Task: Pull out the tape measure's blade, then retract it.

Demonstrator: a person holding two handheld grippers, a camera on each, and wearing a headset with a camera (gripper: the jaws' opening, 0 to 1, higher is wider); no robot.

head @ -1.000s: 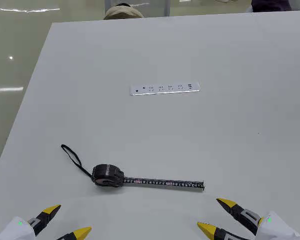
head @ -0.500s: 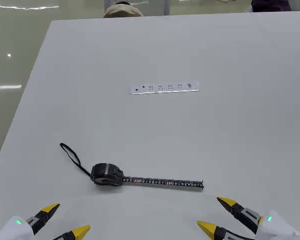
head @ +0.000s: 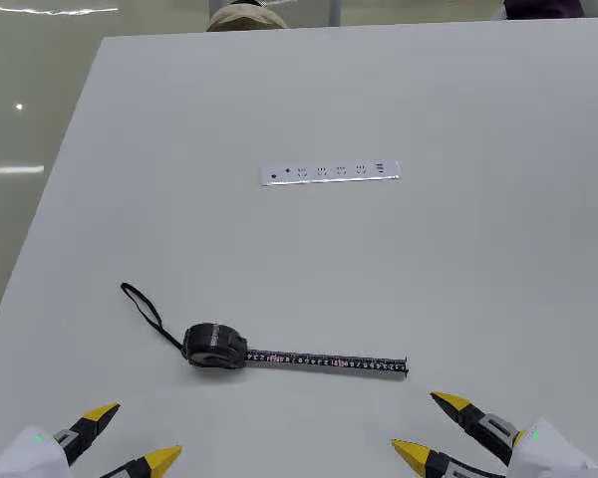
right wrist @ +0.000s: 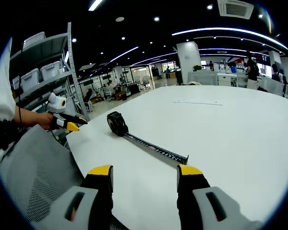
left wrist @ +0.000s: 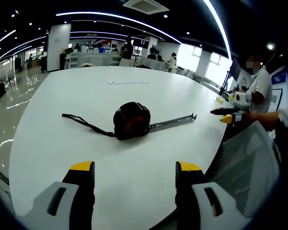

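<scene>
White bench point(head: 458, 249) surface fills the head view. A black, round-cased tape measure point(head: 215, 348) lies on it at the lower left of the frame. A flat white power strip point(head: 329, 173) lies well apart from it, toward the upper centre.

The black graduated blade point(head: 324, 361) lies drawn out flat on the bench. It runs from the case toward the right of the frame and ends at the end hook point(head: 405, 366). A black wrist strap point(head: 145, 314) trails from the case toward the upper left. The long axis of the tape measure therefore runs left to right across the frame.

The left gripper point(head: 135, 434) sits at the bottom left, below the case. The right gripper point(head: 430, 427) sits at the bottom right, just below and right of the end hook. The yellow-tipped fingers point(left wrist: 81, 172) of both grippers are spread and hold nothing. Neither gripper touches the tape measure.

Judgement: the blade appears already extended, so retraction is the likely step in hand. The left gripper is nearer the case, and the right gripper is nearer the end hook. In the right gripper view, the end hook is the nearest part of the blade, and the blade runs away toward the case.
</scene>
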